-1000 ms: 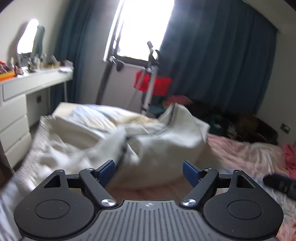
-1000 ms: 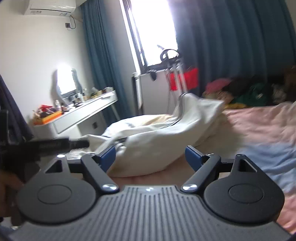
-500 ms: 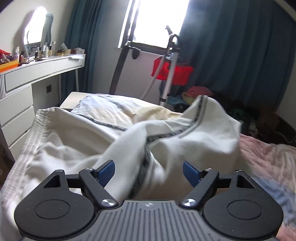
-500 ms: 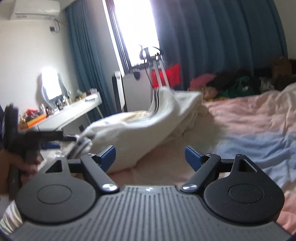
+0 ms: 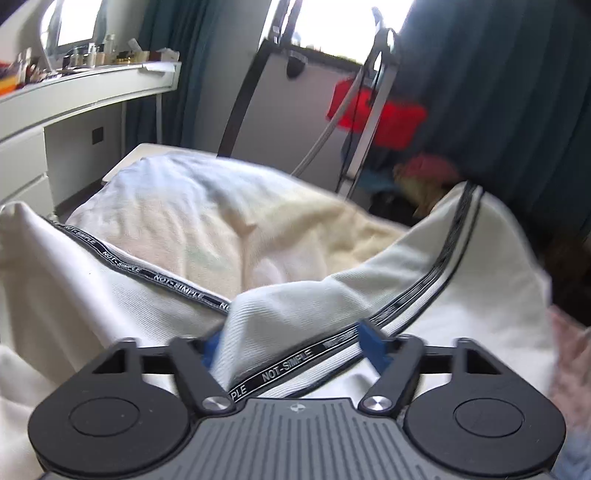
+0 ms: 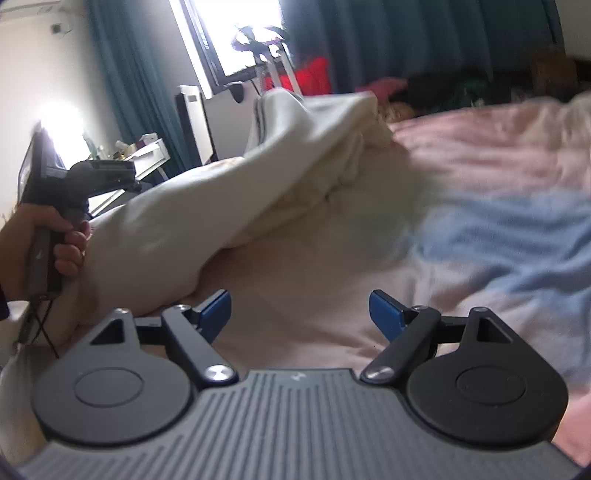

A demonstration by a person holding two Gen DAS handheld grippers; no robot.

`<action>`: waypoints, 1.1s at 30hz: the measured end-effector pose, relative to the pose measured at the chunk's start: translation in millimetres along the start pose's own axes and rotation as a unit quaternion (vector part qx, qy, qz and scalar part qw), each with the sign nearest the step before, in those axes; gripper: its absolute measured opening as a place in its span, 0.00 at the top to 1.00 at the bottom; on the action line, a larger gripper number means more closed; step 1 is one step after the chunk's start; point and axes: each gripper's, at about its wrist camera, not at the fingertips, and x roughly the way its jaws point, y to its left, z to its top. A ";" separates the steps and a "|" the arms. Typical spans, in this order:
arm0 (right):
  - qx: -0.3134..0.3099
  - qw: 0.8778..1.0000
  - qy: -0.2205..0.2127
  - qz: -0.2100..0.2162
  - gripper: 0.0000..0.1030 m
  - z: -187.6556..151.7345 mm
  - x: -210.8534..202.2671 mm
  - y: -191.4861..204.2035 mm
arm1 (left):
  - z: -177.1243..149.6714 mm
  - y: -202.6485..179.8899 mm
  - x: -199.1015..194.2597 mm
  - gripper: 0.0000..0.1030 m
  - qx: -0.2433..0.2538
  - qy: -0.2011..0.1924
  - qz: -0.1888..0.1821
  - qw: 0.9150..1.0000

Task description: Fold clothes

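The cream-white ribbed garment with a black printed band (image 5: 280, 302) lies in a heap on the bed, and a fold of it sits between the two blue fingertips of the left gripper (image 5: 290, 341). The fingers are wide apart, with cloth bunched in the gap and a bit of it covering the left blue tip, so the left gripper is not squeezing it. The black band says NOT-SIMPLE and runs across the cloth right in front of the gripper.

The right gripper (image 6: 300, 310) has its blue fingers wide apart too, with nothing between them. It is over the pink and blue bed cover (image 6: 480, 229), just beside the edge of the garment (image 6: 229, 199). On the left side of the right wrist view, the person's left hand (image 6: 44, 243) holds the dark handle of the other gripper, next to the cloth.

Behind the garment lies a pale yellow-white blanket (image 5: 229, 214). Farther back stand a white dressing table (image 5: 74, 107), a red basket on a metal stand (image 5: 380, 114), dark teal curtains (image 5: 498, 92) and a bright window (image 5: 343, 26).
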 end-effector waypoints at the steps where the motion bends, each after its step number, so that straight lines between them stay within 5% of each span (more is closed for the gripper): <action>1: 0.007 1.000 0.002 -0.001 0.18 -1.2 4.8 -4.1 | -1.0 -1.9 1.3 0.59 0.010 0.002 0.013 1.000; 3: 0.018 1.000 -0.006 -0.017 0.19 -2.7 9.9 -11.5 | -2.9 -3.9 0.5 0.91 0.030 0.002 0.033 0.999; 4: 0.025 0.999 -0.016 -0.034 0.19 -3.1 10.3 -15.0 | -4.9 -2.3 -6.2 0.95 0.033 -0.005 0.033 0.999; 8: 0.047 0.994 -0.036 -0.089 0.19 -0.1 8.3 -29.1 | -15.4 -14.6 -61.0 0.95 0.054 -0.057 0.005 0.997; 15: 0.053 0.992 -0.062 -0.100 0.19 1.7 -20.4 -28.0 | -75.2 -49.4 -186.7 0.96 0.091 -0.127 -0.087 0.984; 22: 0.018 0.992 -0.082 -0.091 0.19 4.5 -55.8 -4.9 | -191.9 -51.6 -209.5 0.96 0.090 -0.047 -0.124 0.987; 25: 0.000 0.993 -0.083 -0.079 0.19 -0.5 -73.9 6.8 | -214.7 -48.2 -197.1 0.95 0.098 -0.014 -0.127 0.987; 28: -0.003 0.995 -0.075 -0.063 0.19 -8.9 -90.3 14.4 | -213.2 -47.3 -201.7 0.90 0.101 -0.016 -0.133 0.986; 30: -0.008 0.996 -0.070 -0.055 0.19 -14.2 -99.1 19.1 | -208.7 -45.4 -209.6 0.62 0.090 -0.019 -0.144 0.985; 33: -0.027 0.996 -0.075 -0.046 0.19 -17.3 -109.4 27.1 | -204.9 -42.9 -227.2 0.37 0.076 -0.042 -0.141 0.986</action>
